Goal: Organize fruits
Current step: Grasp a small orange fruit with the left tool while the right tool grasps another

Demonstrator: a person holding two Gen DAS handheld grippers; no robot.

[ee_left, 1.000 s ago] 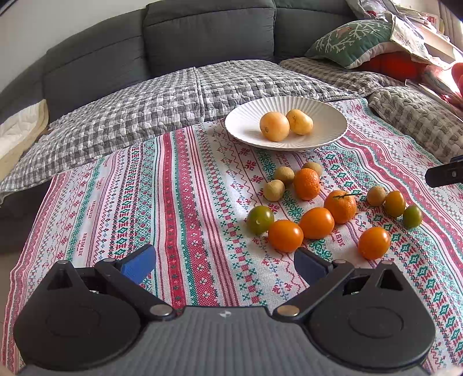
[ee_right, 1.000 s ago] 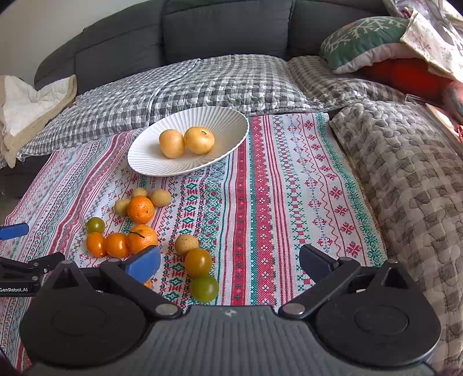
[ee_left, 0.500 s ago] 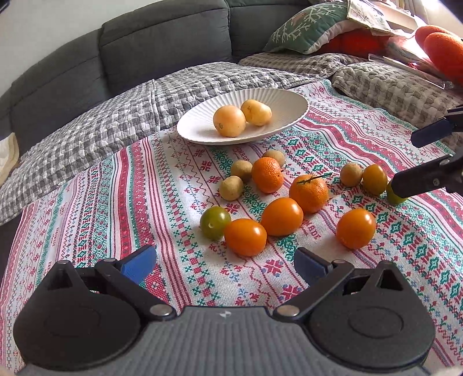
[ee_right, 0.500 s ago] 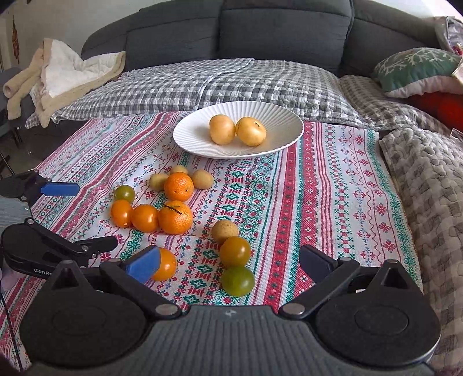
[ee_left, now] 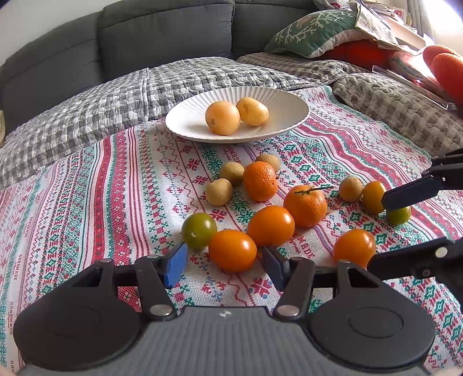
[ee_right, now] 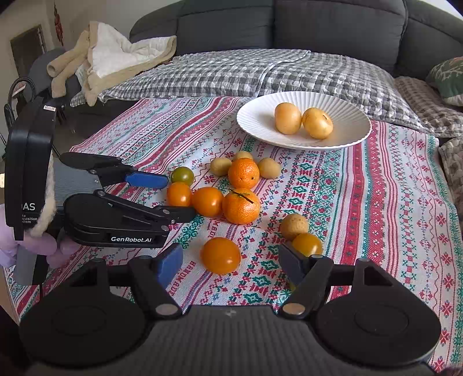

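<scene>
On a patterned cloth (ee_left: 115, 185) before a grey sofa (ee_right: 332, 26), loose fruits (ee_left: 269, 208) lay near the white plate (ee_left: 188, 121) holding 2, both grippers' fingers (ee_left: 173, 264) open and empty.

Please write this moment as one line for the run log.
left gripper: open, at orange tomato | right gripper: open, at another orange tomato | plate: two yellow fruits

A white ribbed plate (ee_left: 292, 115) is seen on a cloth (ee_left: 101, 188) striped in red, green and white. Orange tomatoes (ee_left: 232, 250), one green tomato (ee_left: 199, 230) and tan fruits (ee_left: 219, 191) are shown. Blue pads (ee_left: 175, 264) are carried on black fingers. A grey checked quilt (ee_left: 115, 98) is spread behind.
</scene>
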